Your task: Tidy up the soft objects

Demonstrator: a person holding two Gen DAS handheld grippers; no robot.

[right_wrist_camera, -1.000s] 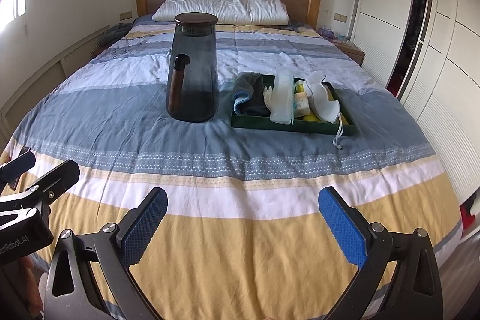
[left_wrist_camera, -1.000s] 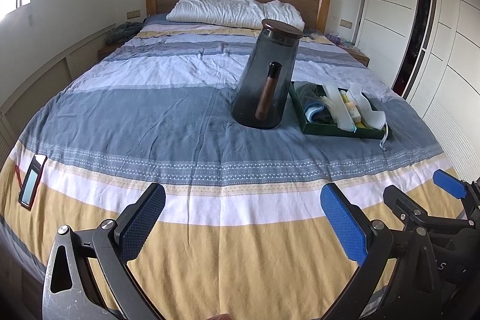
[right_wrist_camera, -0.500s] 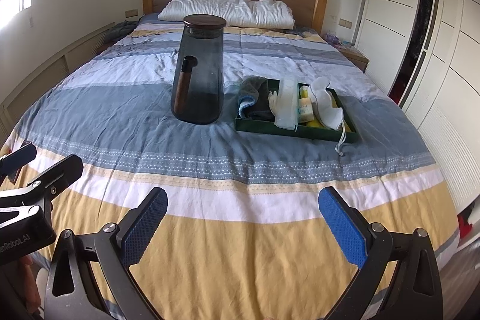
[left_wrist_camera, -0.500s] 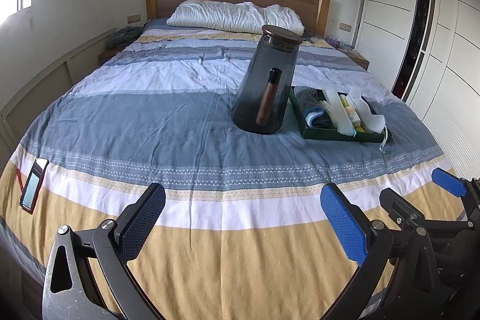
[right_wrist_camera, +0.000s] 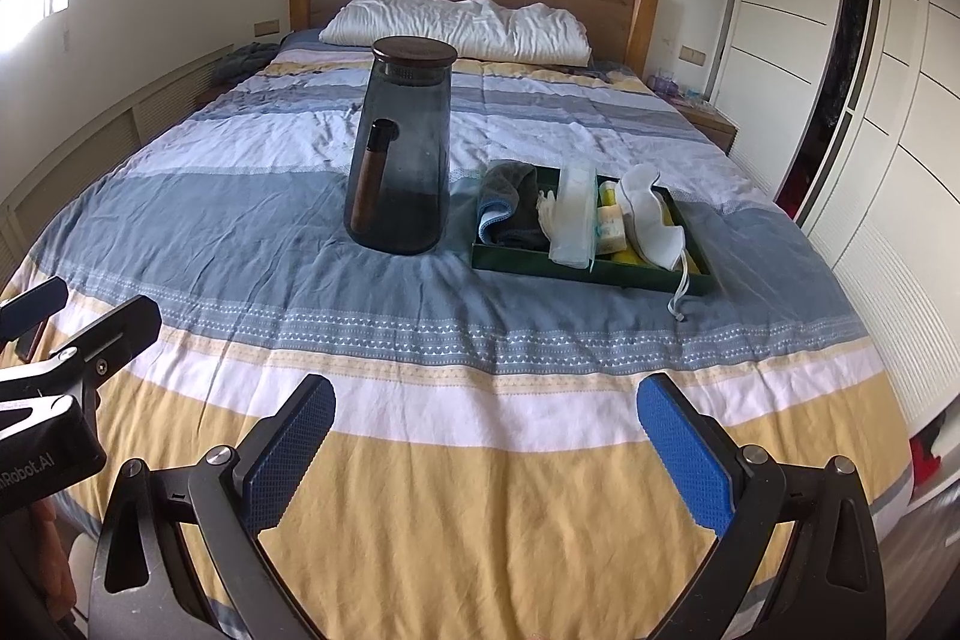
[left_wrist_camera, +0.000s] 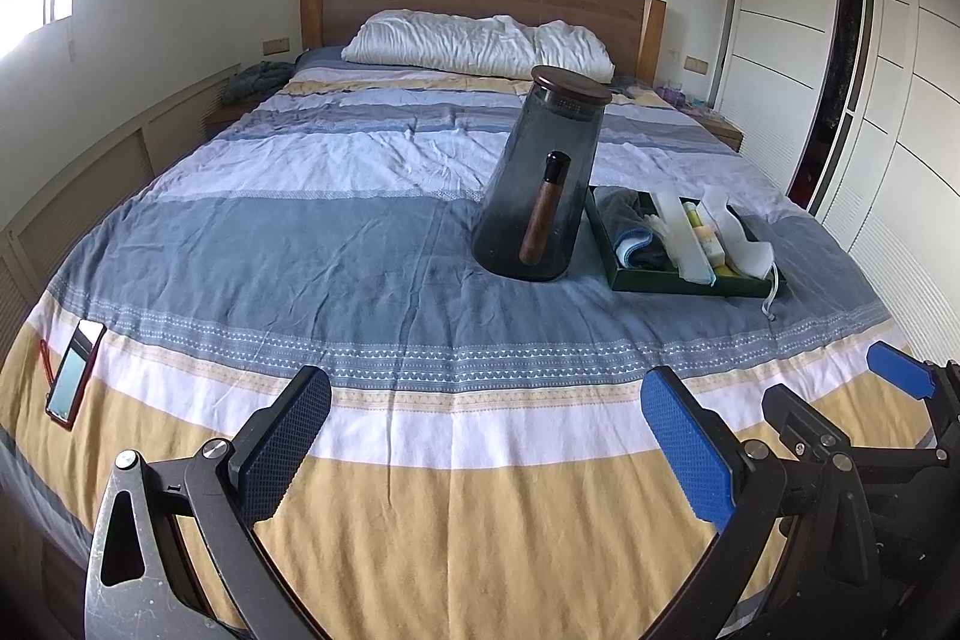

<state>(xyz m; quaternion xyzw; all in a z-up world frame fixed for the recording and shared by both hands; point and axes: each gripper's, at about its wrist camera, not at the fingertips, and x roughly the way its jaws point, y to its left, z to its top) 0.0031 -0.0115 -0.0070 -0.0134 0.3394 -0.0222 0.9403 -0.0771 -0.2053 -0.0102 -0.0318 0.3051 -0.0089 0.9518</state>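
Both views sit a little nearer the bed than a second ago, with the smoked-glass carafe (right_wrist_camera: pixel 399 154) and the green tray (right_wrist_camera: pixel 585 268) larger in view, while nothing on the bed (left_wrist_camera: pixel 300 232) has shifted. Left tongs (left_wrist_camera: pixel 486 445) and right tongs (right_wrist_camera: pixel 486 448) are both spread wide and hold nothing, hovering over the yellow band at the foot of the bed, well short of the tray. That tray lies just right of the carafe and holds the soft things: a folded grey cloth with a blue edge (right_wrist_camera: pixel 510 202) at its left end, a pale glove (right_wrist_camera: pixel 547 214), a clear wrapped pack (right_wrist_camera: pixel 575 214), yellow items (right_wrist_camera: pixel 612 220) and a white mask (right_wrist_camera: pixel 651 214) whose strap (right_wrist_camera: pixel 681 292) trails over the near rim onto the cover. Whether they wait for sorting or already lie sorted, this moment fits either. Any grasp should come from the near side with the tongs across a piece's short width, clear of the carafe, which stands on soft bedding and looks easy to tip. The tray's long axis runs left to right across the bed; pack and mask lie with their length from near rim to far, toward the headboard
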